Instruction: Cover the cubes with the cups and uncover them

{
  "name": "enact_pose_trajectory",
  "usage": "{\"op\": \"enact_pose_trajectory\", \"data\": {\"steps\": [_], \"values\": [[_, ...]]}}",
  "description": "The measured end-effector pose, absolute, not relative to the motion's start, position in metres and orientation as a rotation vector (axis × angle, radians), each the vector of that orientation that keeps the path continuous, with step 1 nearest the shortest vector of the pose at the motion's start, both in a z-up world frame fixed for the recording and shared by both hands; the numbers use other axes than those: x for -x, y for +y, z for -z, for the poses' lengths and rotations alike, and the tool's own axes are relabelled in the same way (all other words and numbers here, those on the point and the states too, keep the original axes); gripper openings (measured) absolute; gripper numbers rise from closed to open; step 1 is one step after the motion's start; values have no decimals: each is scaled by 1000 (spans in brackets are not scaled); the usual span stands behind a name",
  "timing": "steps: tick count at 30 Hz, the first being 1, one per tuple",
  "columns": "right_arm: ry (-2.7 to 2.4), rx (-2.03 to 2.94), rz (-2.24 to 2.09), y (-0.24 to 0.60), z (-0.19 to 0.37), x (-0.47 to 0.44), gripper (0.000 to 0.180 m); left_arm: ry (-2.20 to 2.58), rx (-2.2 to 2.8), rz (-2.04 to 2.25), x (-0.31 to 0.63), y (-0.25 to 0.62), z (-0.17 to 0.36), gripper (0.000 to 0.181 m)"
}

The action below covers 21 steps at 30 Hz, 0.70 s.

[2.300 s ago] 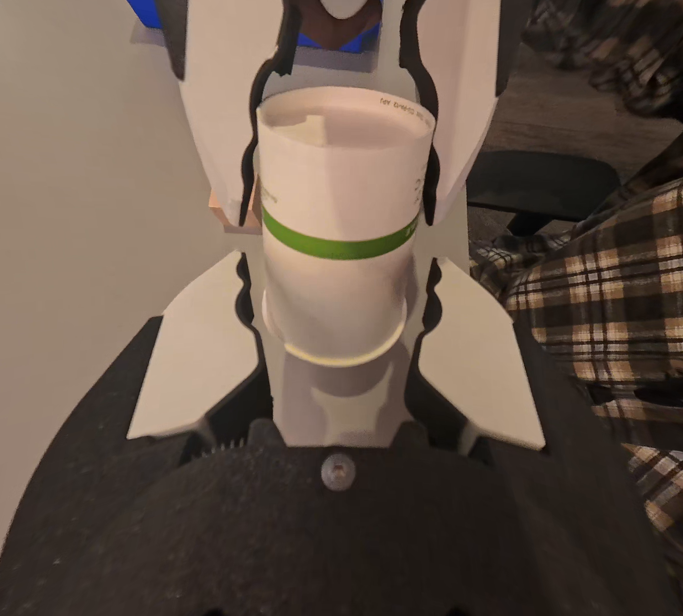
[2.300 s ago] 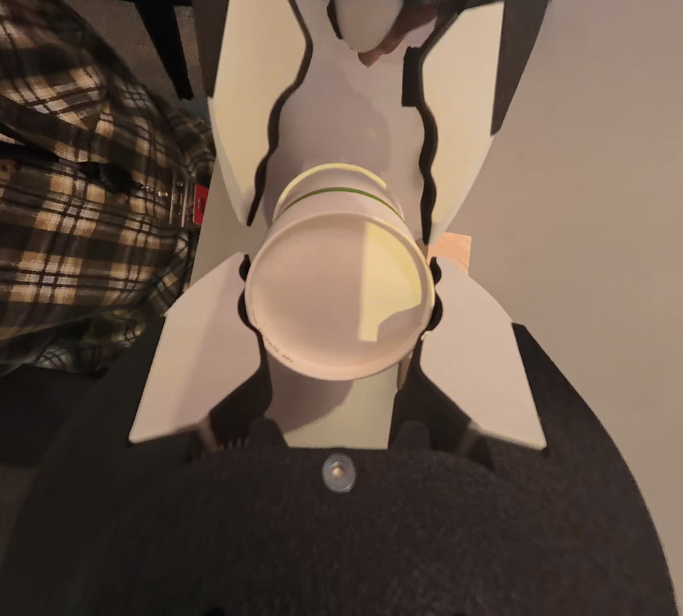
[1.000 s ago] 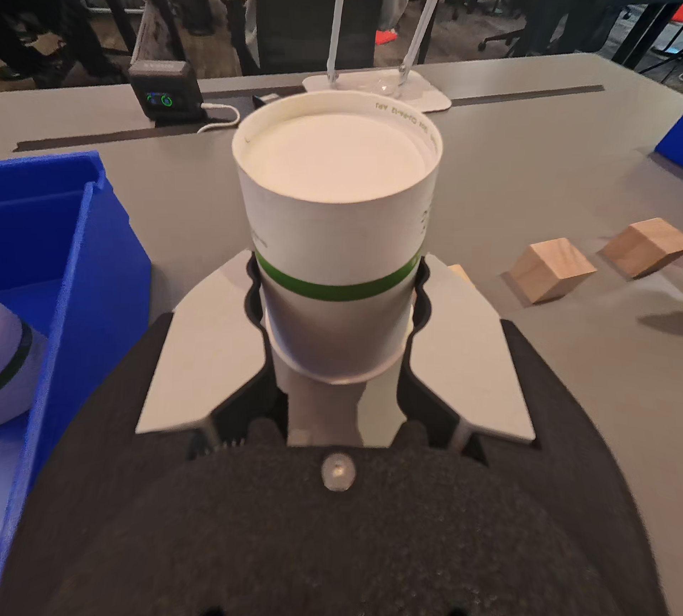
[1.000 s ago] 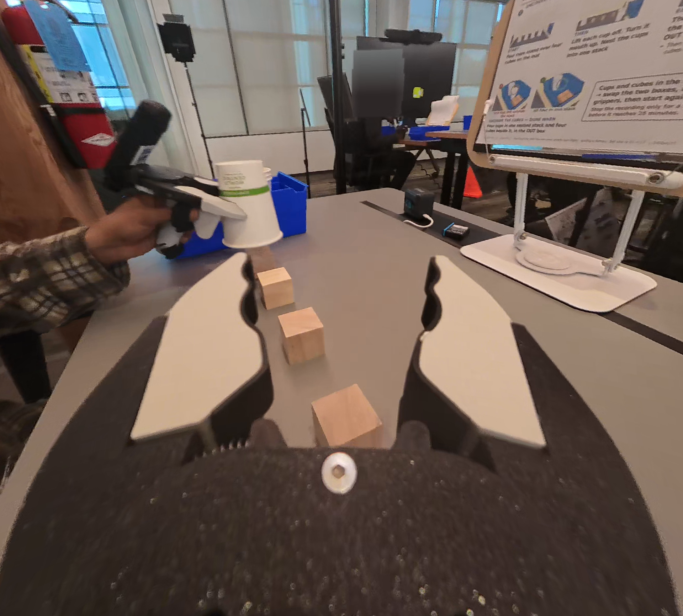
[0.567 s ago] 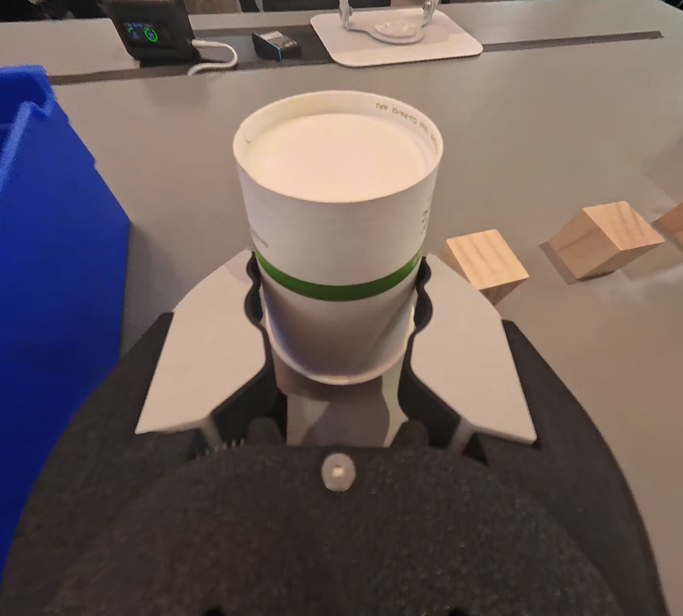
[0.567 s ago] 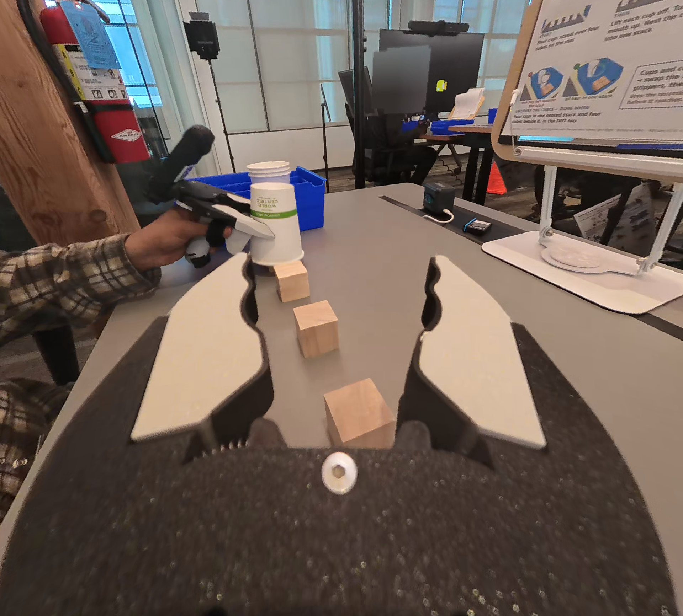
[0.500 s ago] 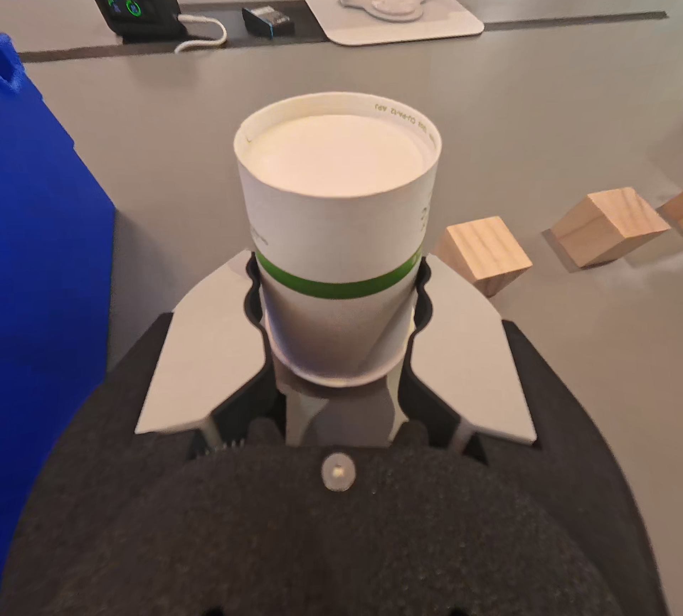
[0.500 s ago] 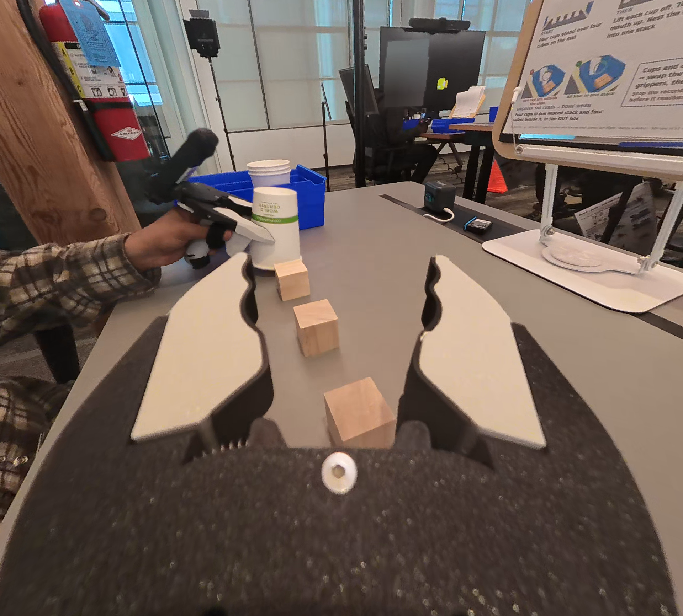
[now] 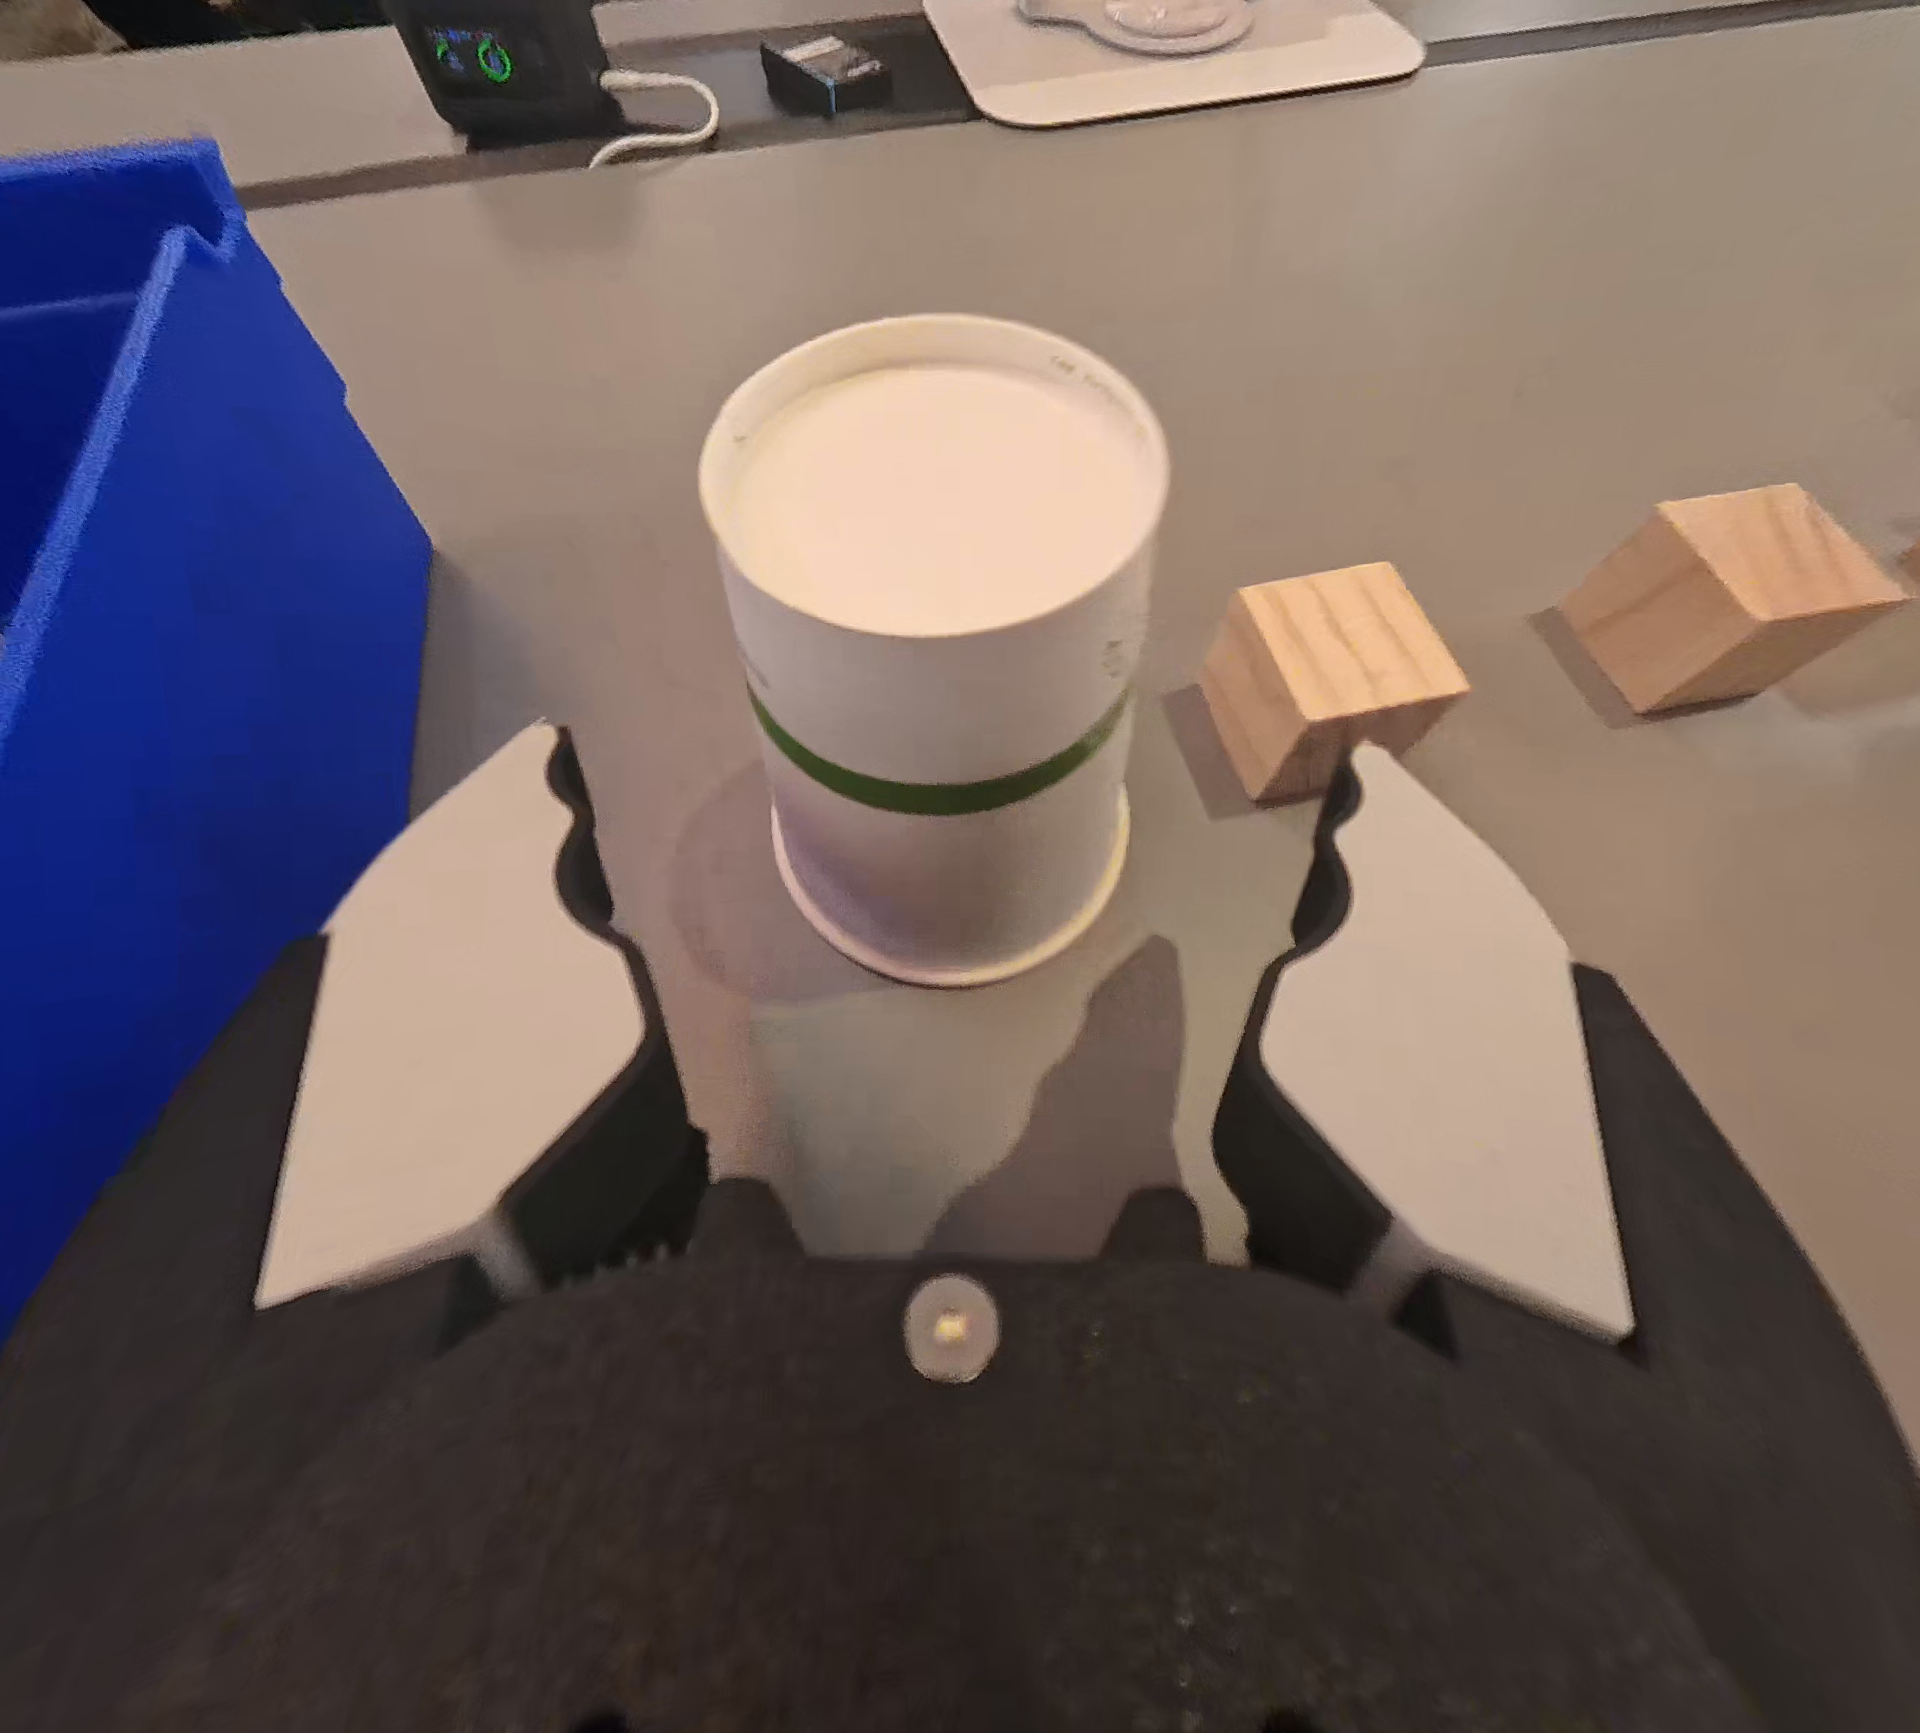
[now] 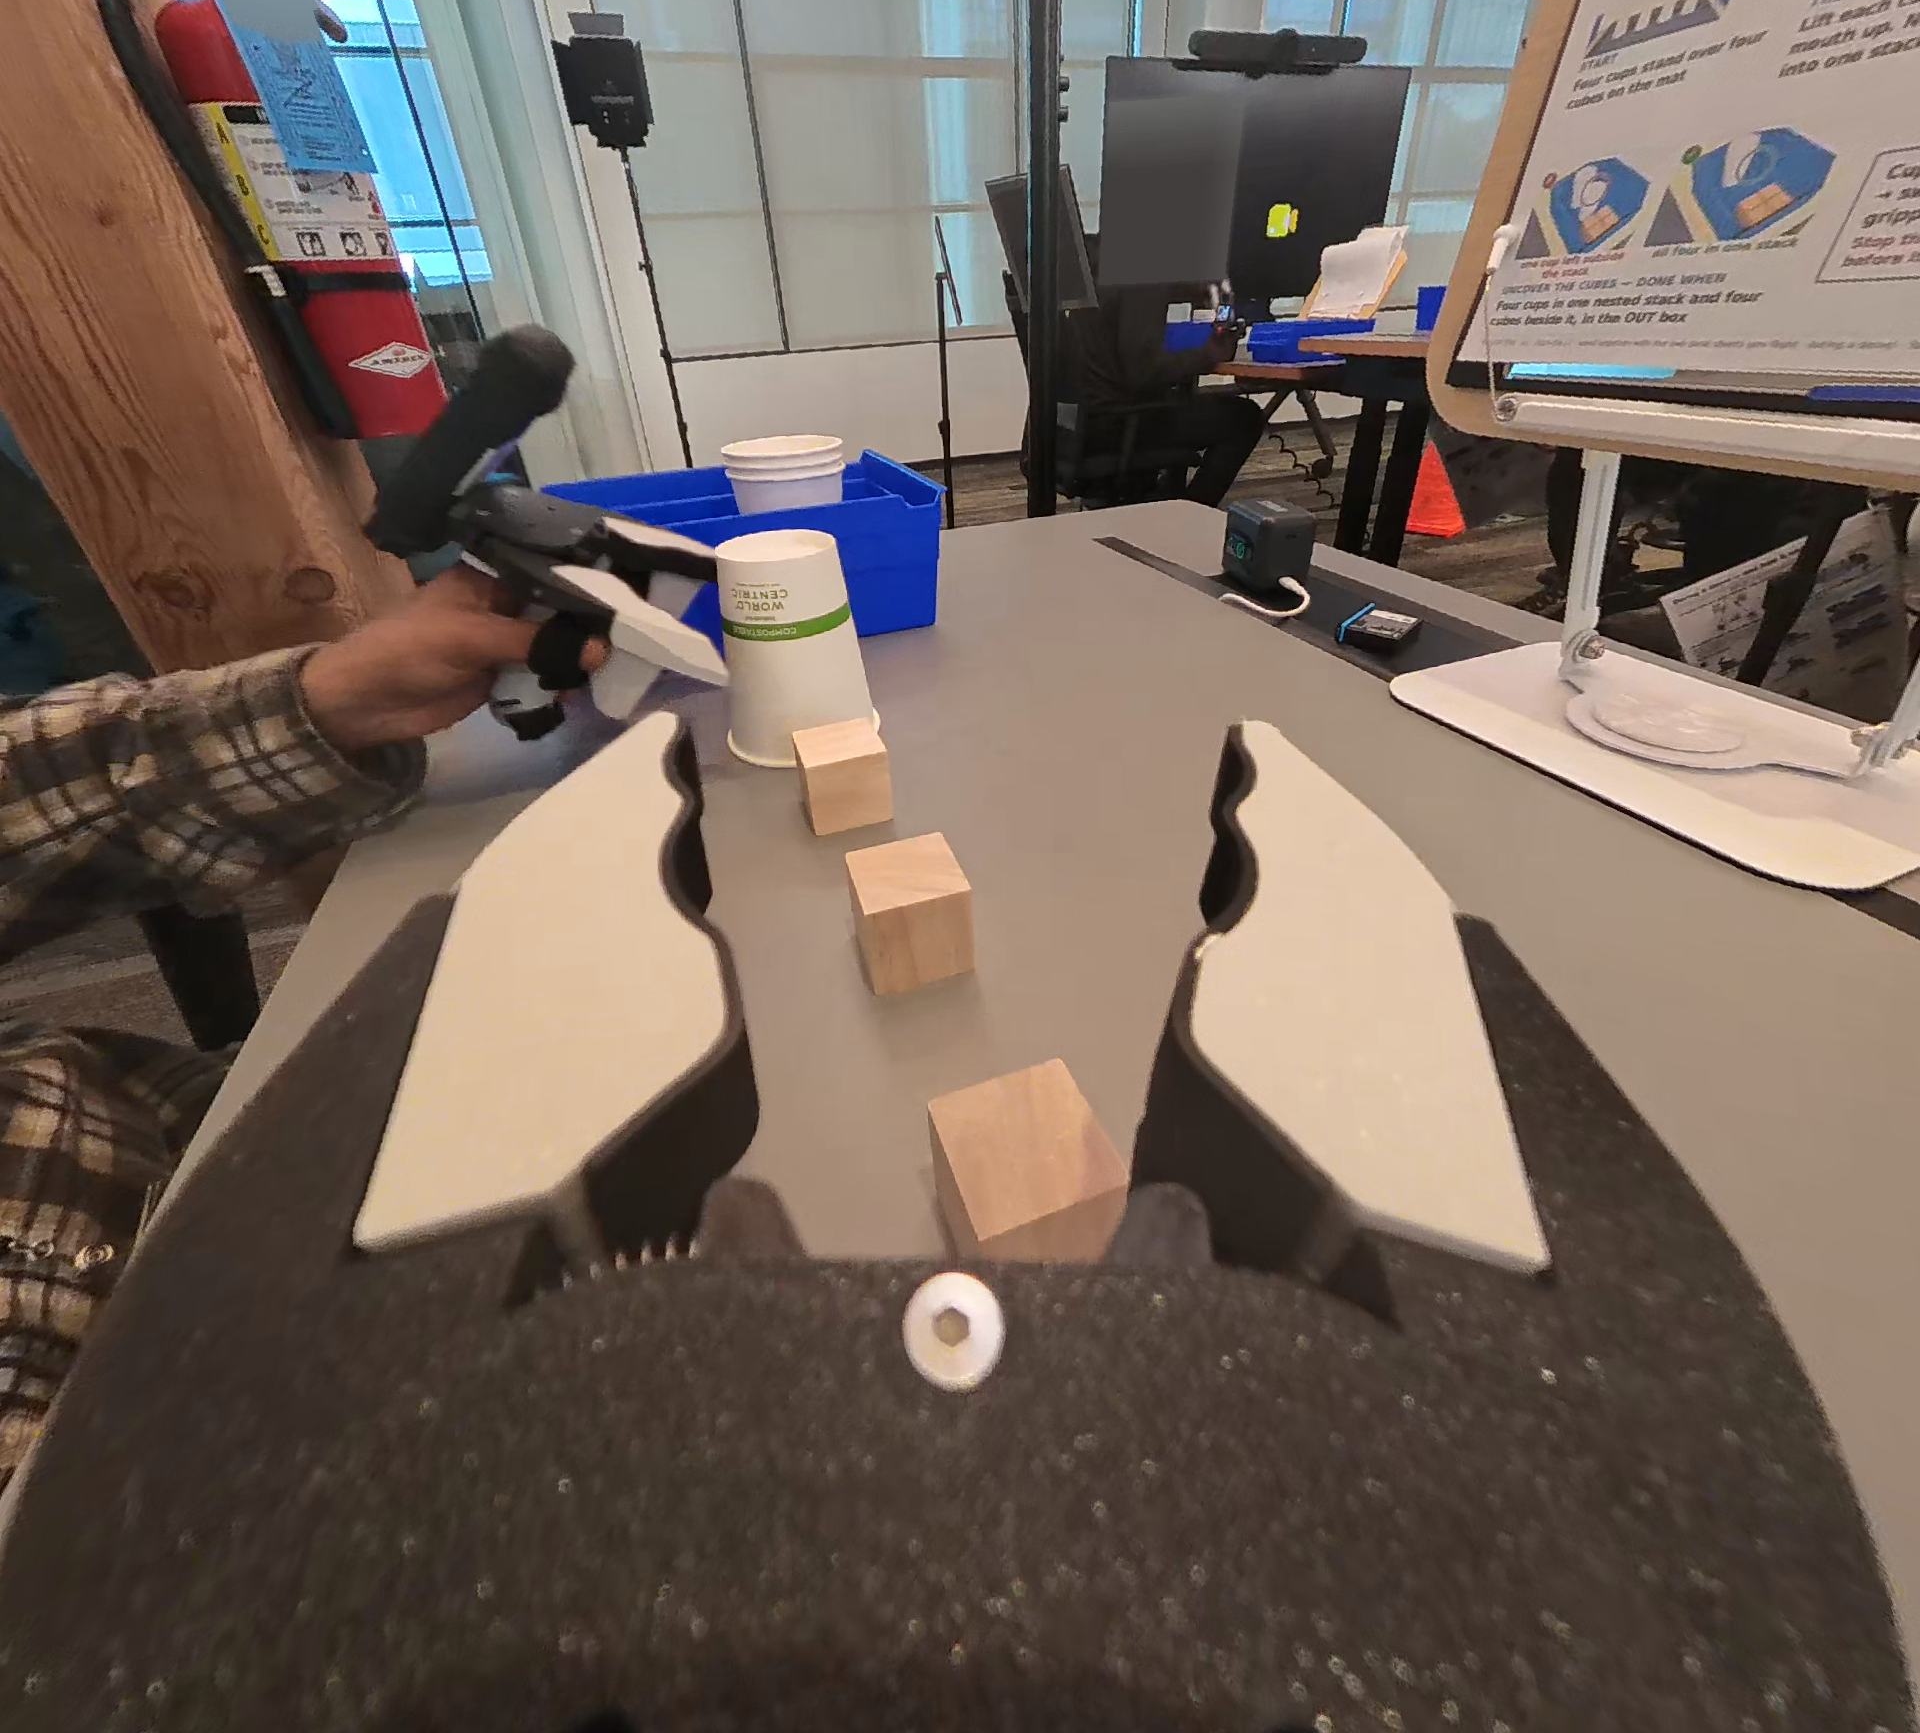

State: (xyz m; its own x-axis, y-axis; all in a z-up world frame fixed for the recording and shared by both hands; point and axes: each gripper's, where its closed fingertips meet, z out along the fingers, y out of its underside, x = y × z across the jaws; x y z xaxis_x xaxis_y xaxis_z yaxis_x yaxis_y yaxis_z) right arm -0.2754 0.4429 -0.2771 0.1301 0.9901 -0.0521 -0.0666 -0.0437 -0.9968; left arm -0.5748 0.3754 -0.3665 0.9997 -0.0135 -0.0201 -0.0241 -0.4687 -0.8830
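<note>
In the right wrist view, the right gripper [image 10: 956, 852] hangs low over the grey table [image 10: 1299, 852] with its two white fingers spread wide apart and nothing between them. Just in front of its black body stands the nearest wooden cube [image 10: 1023, 1164], partly hidden by the body. A little farther is the second cube [image 10: 911, 911], and after it the third cube [image 10: 844, 774]; the three make a line that leads away toward the paper cup [image 10: 792, 644].

The cup is white with a green band and stands upside down, its mouth on the table, just behind the third cube (from this side the two almost touch; the left wrist view shows a small gap). The left gripper [image 10: 665, 618], held by a hand [image 10: 416, 665] with a plaid sleeve, is beside the cup with its fingers parted and not pressing the cup wall. In the left wrist view the same is seen: the left gripper [image 9: 951, 810] has its fingers wide on both sides of the cup [image 9: 940, 644] and apart from it, so the cup is released and stands alone. It cannot be seen what is under the cup.

Behind the cup is a blue bin [image 10: 894, 540] with a stack of white cups [image 10: 784, 473] in it. Farther right on the table are a small black device [image 10: 1268, 545] with a white cable and the white base of a board stand [image 10: 1662, 748].
</note>
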Motion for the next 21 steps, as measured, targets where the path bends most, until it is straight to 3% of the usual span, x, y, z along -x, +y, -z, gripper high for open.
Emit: {"op": "enact_pose_trajectory", "data": {"steps": [6, 14, 21], "values": [[-1043, 1249, -1169, 442, 276, 274, 94, 181, 2071, -15, 549, 331, 339, 123], [-1068, 1244, -1193, 437, 277, 279, 95, 430, 2047, -75, 596, 281, 239, 106], [-1079, 1252, -1208, 435, 282, 281, 94, 622, 2200, -175, 686, 302, 205, 70]]}}
